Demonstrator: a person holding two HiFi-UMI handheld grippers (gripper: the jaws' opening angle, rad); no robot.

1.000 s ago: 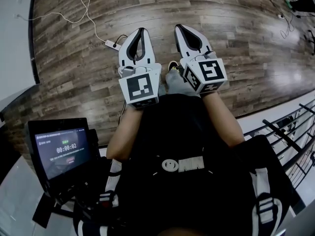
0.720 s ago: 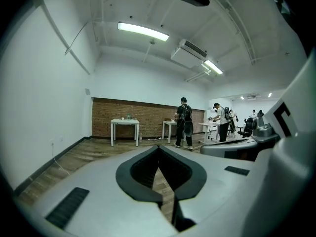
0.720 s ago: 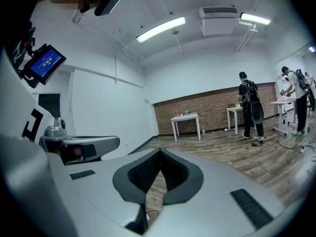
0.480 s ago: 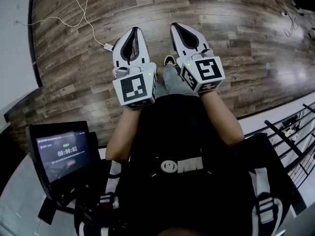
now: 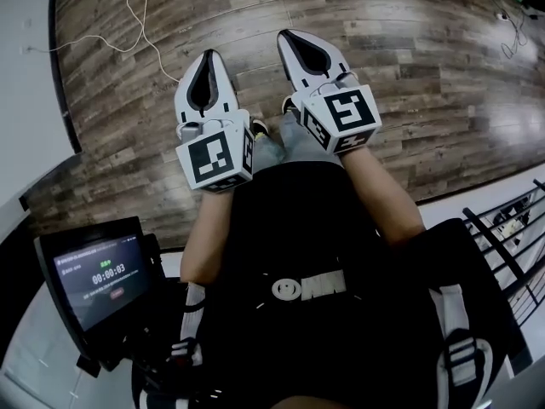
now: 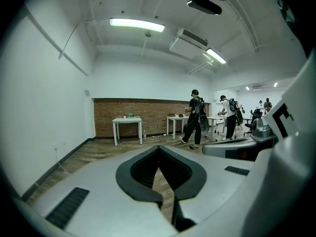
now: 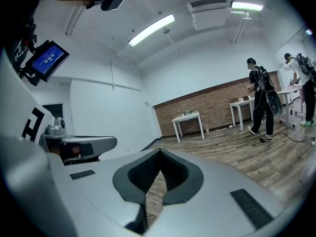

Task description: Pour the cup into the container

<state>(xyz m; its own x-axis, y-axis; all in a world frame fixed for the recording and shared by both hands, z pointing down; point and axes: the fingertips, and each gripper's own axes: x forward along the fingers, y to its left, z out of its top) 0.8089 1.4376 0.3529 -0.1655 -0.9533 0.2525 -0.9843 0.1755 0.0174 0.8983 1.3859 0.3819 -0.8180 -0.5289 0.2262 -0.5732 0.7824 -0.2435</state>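
No cup or container can be made out in any view. In the head view my left gripper [image 5: 207, 54] and right gripper [image 5: 286, 35] are held side by side in front of the person's body, above the wooden floor [image 5: 409, 66]. Both point forward and slightly down. In the left gripper view the left gripper [image 6: 158, 147] has its jaws shut tip to tip with nothing between them. In the right gripper view the right gripper [image 7: 159, 151] is likewise shut and empty.
A white table [image 6: 127, 119] with a few small items, too small to identify, stands by the brick wall [image 6: 148, 113]; the same table [image 7: 187, 117] appears in the right gripper view. Two people [image 6: 196, 117] stand at tables to the right. A white cable [image 5: 140, 15] lies on the floor. A tablet [image 5: 98, 267] hangs at lower left.
Both grippers have shifted left and upward in the head view, and the floor and cable have slid past beneath them. Both stay shut and empty.
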